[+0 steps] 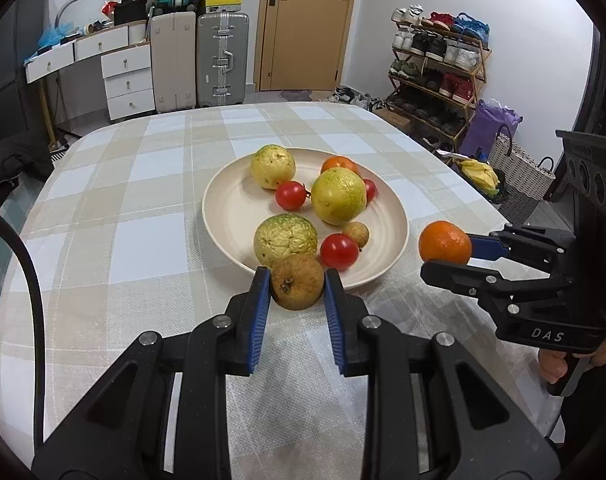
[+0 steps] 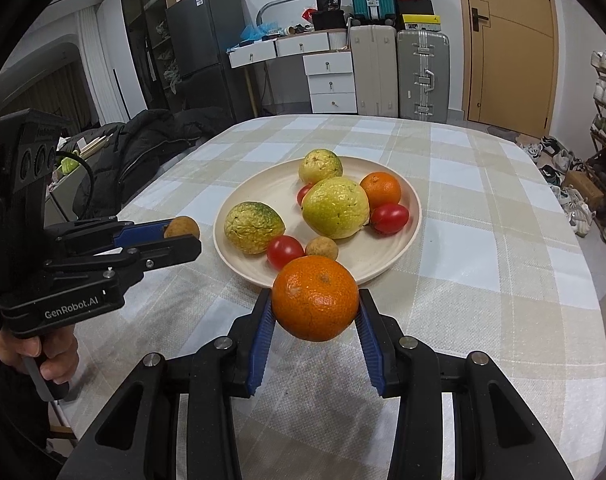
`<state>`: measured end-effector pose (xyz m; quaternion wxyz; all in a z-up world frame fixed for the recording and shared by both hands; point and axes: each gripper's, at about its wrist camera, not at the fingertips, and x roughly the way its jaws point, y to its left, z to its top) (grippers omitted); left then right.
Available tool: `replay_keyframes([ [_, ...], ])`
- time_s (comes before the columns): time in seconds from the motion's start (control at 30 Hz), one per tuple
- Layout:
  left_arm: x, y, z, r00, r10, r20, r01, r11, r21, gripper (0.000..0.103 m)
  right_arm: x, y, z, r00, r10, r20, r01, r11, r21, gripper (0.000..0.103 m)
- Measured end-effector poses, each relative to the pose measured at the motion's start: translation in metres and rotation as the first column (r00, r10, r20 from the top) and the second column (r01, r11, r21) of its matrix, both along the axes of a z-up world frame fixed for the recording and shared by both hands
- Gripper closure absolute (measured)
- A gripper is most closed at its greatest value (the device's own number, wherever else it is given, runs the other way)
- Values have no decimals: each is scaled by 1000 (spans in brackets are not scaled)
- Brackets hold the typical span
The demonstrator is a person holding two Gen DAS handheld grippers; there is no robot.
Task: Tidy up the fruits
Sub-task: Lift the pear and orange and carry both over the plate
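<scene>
My left gripper [image 1: 297, 282] is shut on a small brown round fruit [image 1: 297, 282], held just above the near rim of the cream plate [image 1: 223, 216]. In the right wrist view the same gripper [image 2: 183, 238] holds that brown fruit [image 2: 181, 227] left of the plate [image 2: 411, 216]. My right gripper [image 2: 316, 306] is shut on an orange [image 2: 316, 304], lifted over the plate's near edge; the left wrist view shows this gripper [image 1: 447, 254] and the orange [image 1: 444, 242] right of the plate. On the plate lie three yellow-green guavas [image 1: 338, 198], another orange [image 1: 339, 164], red tomatoes [image 1: 339, 251] and a small brown fruit [image 1: 356, 234].
The plate stands on a table with a beige and white checked cloth [image 1: 143, 208]. A dark jacket [image 2: 143, 148] lies at the table's left edge. Beyond the table are suitcases [image 1: 222, 60], white drawers [image 1: 127, 80], a shoe rack [image 1: 435, 72] and a woven basket [image 1: 519, 176].
</scene>
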<state>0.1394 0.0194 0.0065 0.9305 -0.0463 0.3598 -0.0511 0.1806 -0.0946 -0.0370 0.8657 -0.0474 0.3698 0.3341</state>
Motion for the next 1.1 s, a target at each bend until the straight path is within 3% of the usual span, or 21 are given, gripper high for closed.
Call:
replay_keyframes([
  [0.67,19,23,6,994,100,35,-99,995,-33,79,38,-18,-1,997,-81,-11,81,997,17,62],
  [1.1,46,17,10,992,114,54,-116,993,25,79,53,-18,-3,995,-98,-10,98,995,16,62],
])
